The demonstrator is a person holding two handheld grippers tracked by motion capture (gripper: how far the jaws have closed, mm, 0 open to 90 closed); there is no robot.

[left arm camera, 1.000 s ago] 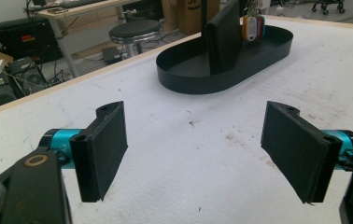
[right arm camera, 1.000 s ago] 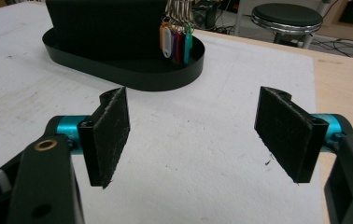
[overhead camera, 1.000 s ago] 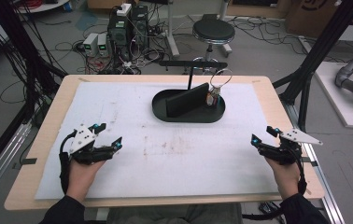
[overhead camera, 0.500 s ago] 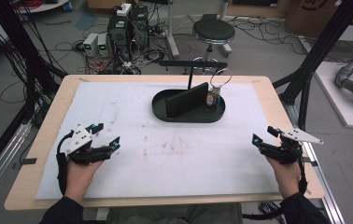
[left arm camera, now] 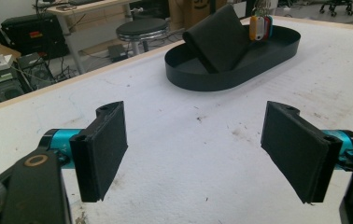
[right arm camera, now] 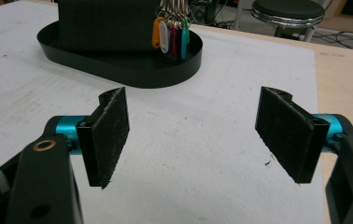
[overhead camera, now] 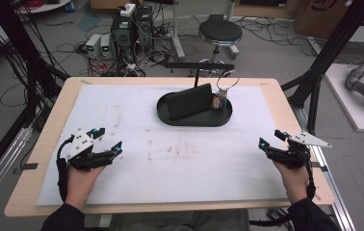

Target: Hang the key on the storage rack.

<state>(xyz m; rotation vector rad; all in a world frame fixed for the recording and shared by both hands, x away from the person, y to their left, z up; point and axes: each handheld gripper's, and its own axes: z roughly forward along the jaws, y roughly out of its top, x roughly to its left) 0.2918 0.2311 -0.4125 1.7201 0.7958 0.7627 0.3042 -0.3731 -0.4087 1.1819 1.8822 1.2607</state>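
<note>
Left gripper (overhead camera: 107,139) sits low over the white mat (overhead camera: 180,159) near the table's left front, jaws spread wide with nothing between them; right gripper (overhead camera: 268,139) is near the right front edge, jaws also wide and empty. The black oval tray (overhead camera: 194,118) stands at the far middle of the mat, well apart from both, with a black wallet (overhead camera: 189,102) leaning tilted inside it. A bunch of keys with coloured tags (right arm camera: 171,35) stands at the tray's right end, just beside the wallet.

Black gripper (left arm camera: 195,149) jaws on teal mounts, black cables, dark sleeves.
</note>
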